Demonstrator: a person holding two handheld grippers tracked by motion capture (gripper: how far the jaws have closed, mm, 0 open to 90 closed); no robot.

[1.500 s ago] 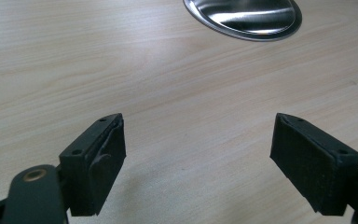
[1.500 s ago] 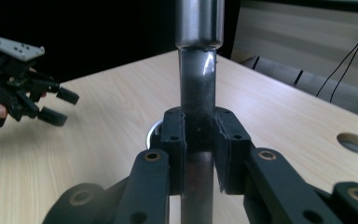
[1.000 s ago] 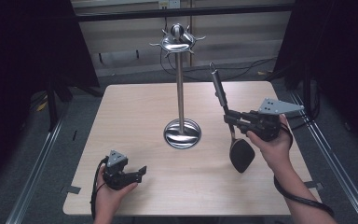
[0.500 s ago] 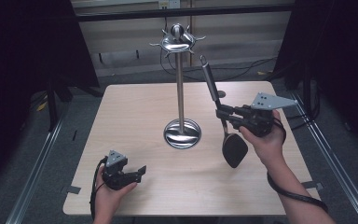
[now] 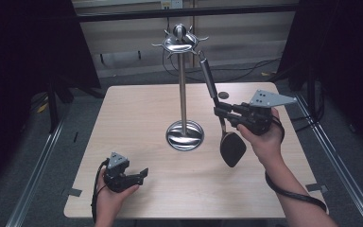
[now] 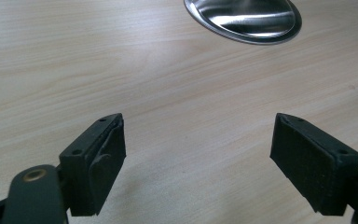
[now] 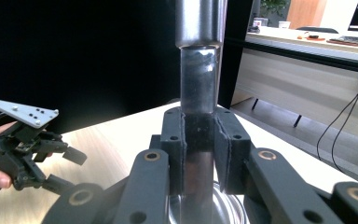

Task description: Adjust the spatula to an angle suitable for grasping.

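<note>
— Spatula (image 5: 230,146) first: where does it sit, seen from the high view?
— Just right of the stand (image 5: 183,94), held in the air and tilted, its black blade low near the stand's round base, its metal handle reaching up toward the hooks at the stand's top. Whether the handle's tip touches a hook I cannot tell. The right gripper (image 5: 224,112) has its fingers clamped on the handle partway along.
— And the left gripper (image 5: 139,175)?
— Near the front of the counter (image 5: 137,113), well apart from the stand, fingers apart, holding nothing.
— The left gripper view?
— Both fingers (image 6: 95,163) stand wide apart over bare wood; the stand's base (image 6: 244,18) is cut off by the top edge.
— The right gripper view?
— The fingers (image 7: 175,149) press a metal shaft from both sides. Its upper end is cut off, and the blade is hidden below. The other gripper (image 7: 28,149) shows at far left.
</note>
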